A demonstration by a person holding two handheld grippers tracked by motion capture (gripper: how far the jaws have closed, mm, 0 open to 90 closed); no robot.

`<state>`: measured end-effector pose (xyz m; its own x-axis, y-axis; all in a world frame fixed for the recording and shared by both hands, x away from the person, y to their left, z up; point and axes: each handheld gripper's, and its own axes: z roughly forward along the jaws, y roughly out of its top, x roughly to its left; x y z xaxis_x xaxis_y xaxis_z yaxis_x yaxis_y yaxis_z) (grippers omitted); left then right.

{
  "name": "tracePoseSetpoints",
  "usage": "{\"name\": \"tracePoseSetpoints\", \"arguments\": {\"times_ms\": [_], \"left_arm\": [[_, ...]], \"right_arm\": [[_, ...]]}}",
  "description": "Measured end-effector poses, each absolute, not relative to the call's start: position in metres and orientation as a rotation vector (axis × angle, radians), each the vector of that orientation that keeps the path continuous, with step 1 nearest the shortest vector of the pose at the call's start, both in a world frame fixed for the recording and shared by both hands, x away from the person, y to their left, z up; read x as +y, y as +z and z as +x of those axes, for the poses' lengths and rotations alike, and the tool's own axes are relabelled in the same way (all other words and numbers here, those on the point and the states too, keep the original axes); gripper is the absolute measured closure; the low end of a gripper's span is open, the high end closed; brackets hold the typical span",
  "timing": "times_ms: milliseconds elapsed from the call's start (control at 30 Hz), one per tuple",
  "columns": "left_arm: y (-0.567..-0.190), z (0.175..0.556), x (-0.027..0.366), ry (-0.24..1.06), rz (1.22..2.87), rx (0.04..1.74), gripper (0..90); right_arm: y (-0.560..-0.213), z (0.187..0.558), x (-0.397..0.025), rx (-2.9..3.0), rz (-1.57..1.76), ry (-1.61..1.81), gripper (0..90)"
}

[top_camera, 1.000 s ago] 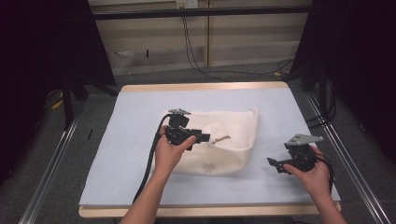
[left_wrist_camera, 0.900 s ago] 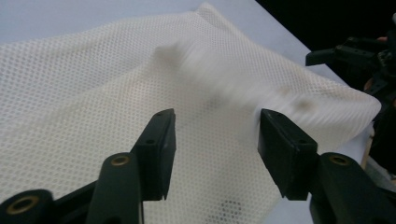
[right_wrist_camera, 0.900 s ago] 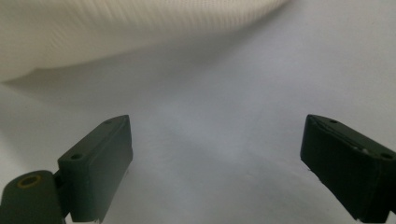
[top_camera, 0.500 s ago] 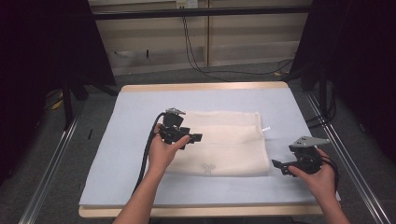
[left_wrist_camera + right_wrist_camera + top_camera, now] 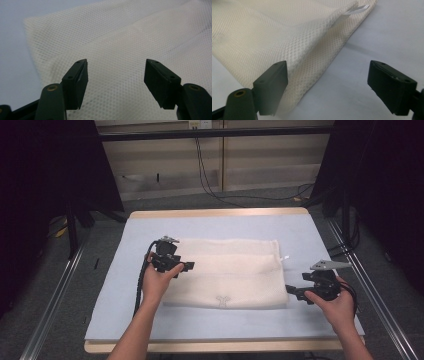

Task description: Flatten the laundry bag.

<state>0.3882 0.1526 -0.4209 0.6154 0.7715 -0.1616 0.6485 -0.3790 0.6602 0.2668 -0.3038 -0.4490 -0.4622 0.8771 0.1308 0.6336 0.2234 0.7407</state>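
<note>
1. Lying flat near the middle of the bench [image 5: 115,285]: a cream mesh bag [image 5: 235,275], spread out as a wide rectangle, long side running left to right.
2. Left hand-held gripper [image 5: 189,266] held over the bag's left end, jaws wide apart with nothing between them; seen in the left gripper view [image 5: 116,82] with mesh directly beneath and the bag's corner off to the upper left.
3. Right hand-held gripper [image 5: 291,292] just off the bag's lower right corner, jaws likewise spread and gripping nothing; in the right gripper view [image 5: 327,87] one jaw over the bag's edge, the other over bare bench cover (whether either touches cannot be told).
4. Bag [image 5: 274,42] made of fine honeycomb netting, soft and limp, doubled along the right edge so that an upper layer lifts slightly from the lower one.
5. Small white tag [image 5: 357,10] sticking out from the far right corner, also visible from above [image 5: 285,258].
6. Faint pale emblem [image 5: 222,299] on the bag's near edge (too small to read).
7. Slightly raised band [image 5: 160,22] running across the netting, smoother than the mesh around it.
8. Bench covered with a pale blue-grey sheet, smooth and matt, wooden edge [image 5: 220,212] showing along the far side.
9. Around it: dark curtains [image 5: 45,190] on both sides, a light panelled wall [image 5: 260,160] behind with black cables [image 5: 205,170] hanging down, grey floor, metal rails [image 5: 55,300] along the bench sides.
</note>
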Motion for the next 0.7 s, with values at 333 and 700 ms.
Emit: {"name": "tracePoseSetpoints", "arguments": {"times_ms": [333, 700], "left_arm": [[-0.435, 0.397, 0.186, 0.224, 2.152, 1.198, 38.4], [-0.465, 0.387, 0.202, 0.106, 2.140, 1.277, 39.8]], "right_arm": [[-0.452, 0.281, -0.286, 2.240, 1.416, 1.140, 23.4], [-0.471, 0.282, -0.270, 2.326, 1.452, 1.039, 35.4]]}}
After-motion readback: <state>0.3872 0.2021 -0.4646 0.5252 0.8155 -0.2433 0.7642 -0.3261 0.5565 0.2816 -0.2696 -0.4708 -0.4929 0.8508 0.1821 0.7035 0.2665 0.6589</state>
